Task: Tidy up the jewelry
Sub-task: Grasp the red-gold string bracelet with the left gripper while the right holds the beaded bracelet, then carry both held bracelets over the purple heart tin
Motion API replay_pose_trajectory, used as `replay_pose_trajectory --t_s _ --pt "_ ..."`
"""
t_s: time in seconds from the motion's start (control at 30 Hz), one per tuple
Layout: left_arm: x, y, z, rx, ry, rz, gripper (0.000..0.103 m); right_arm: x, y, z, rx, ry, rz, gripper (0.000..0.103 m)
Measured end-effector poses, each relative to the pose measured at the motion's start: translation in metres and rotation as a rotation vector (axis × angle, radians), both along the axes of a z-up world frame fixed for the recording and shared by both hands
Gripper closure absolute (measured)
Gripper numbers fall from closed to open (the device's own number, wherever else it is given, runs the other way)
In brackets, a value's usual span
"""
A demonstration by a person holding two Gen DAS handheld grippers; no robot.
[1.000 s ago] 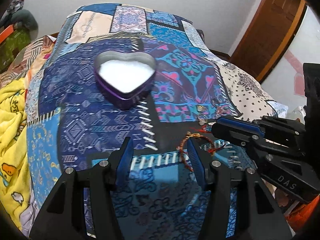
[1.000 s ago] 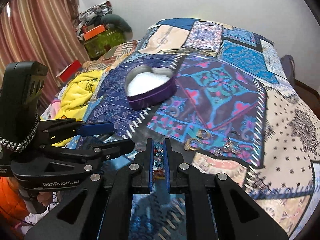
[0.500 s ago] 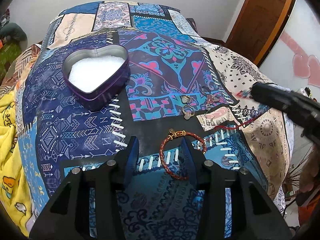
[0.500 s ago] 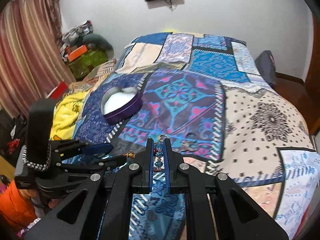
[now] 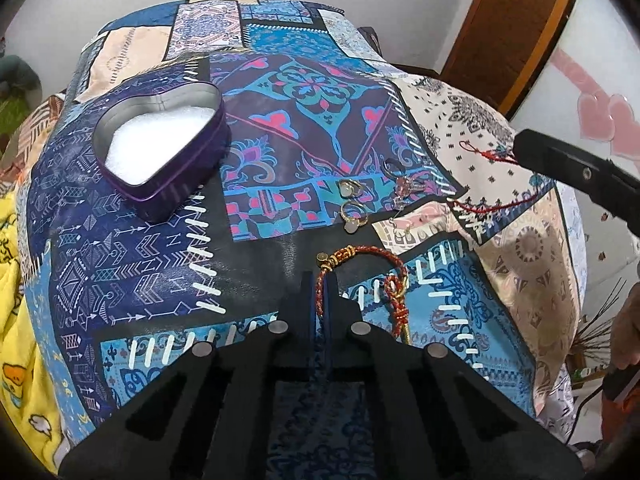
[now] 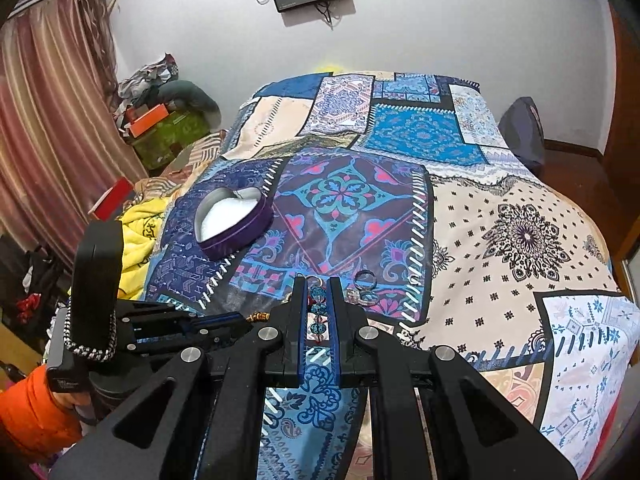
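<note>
Left gripper (image 5: pixel 319 280) pinches the braided red-and-gold cord bracelet (image 5: pixel 362 276) on its left arc; the rest of the loop lies on the patchwork bedspread (image 5: pixel 132 264). Judged light, limp, grippy; hold the cord, not the clasp. Right gripper (image 6: pixel 317 298) pinches a blue beaded strand (image 6: pixel 318 308); beads likely slippery. Heart-shaped tin (image 5: pixel 160 148) sits well apart, open.
</note>
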State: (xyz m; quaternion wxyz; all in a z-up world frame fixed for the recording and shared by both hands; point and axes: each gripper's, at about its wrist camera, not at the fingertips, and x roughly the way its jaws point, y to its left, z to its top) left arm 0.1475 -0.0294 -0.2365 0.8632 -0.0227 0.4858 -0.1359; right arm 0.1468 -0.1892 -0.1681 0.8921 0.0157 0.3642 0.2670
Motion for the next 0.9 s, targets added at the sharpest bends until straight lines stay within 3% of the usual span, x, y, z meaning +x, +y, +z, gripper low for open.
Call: replay_pose_trajectory --t_s 0.2,0.57,0.9 --pt "-0.008 0.016 0.021 -0.028 -0.048 0.052 0.102 -0.001 0.008 0.018 0.003 -0.046 0.019 0.095" --pt "-0.015 0.054 0.077 0.007 -0.21 0.152 0.102 0.003 0.044 0.053 0.028 -0.146 0.071 0.095" --pt "-0.008 0.084 0.106 0.026 -0.304 0.225 0.102 0.016 0.075 0.075 0.046 -0.199 0.114 0.095"
